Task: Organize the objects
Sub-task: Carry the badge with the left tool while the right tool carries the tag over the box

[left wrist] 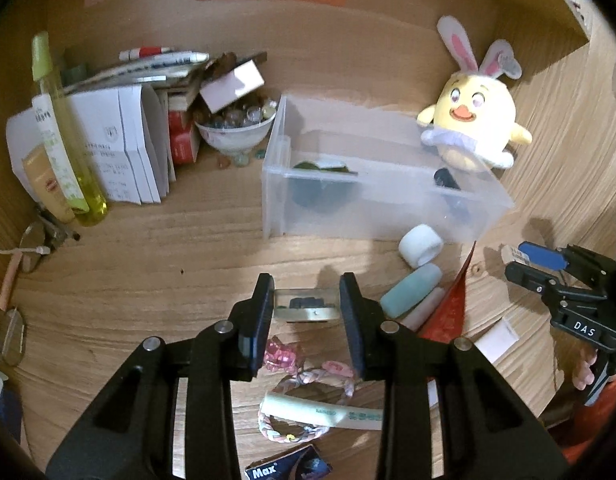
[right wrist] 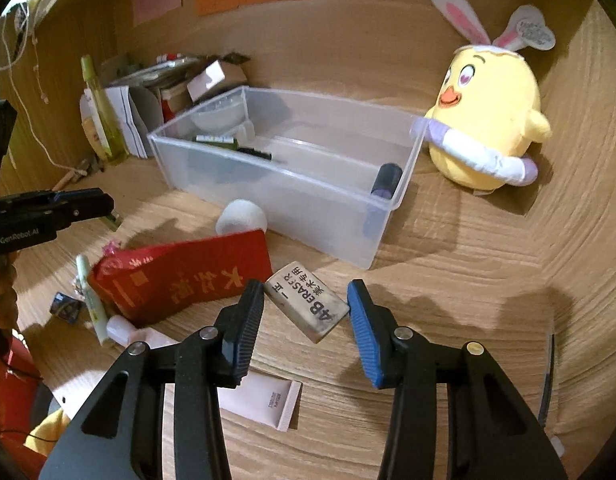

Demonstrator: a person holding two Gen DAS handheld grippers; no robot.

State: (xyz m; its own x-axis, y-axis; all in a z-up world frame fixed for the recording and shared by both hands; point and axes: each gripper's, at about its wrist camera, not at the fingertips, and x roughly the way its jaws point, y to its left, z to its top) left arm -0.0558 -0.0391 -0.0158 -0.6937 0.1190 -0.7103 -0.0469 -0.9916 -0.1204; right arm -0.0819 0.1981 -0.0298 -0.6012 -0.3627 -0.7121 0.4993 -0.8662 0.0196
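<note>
A clear plastic bin (left wrist: 387, 208) (right wrist: 292, 184) stands on the wooden desk with a few dark items inside. My left gripper (left wrist: 308, 304) has its jaws against both sides of a small clear box with a dark thing in it (left wrist: 306, 305), held over the desk. My right gripper (right wrist: 306, 312) is open around a grey 4B eraser (right wrist: 306, 300) that lies on the desk; the left finger touches its corner. The right gripper also shows in the left wrist view (left wrist: 535, 264), and the left gripper shows in the right wrist view (right wrist: 88, 206).
A yellow plush chick (right wrist: 483, 120) sits by the bin's right end. A red packet (right wrist: 180, 276), white tape roll (right wrist: 240, 216), pink tube (right wrist: 260, 400), braided rope ring (left wrist: 304, 404) and green tube (left wrist: 411, 288) lie in front. Papers, bottle (left wrist: 64, 140) and marble bowl (left wrist: 236, 124) stand back left.
</note>
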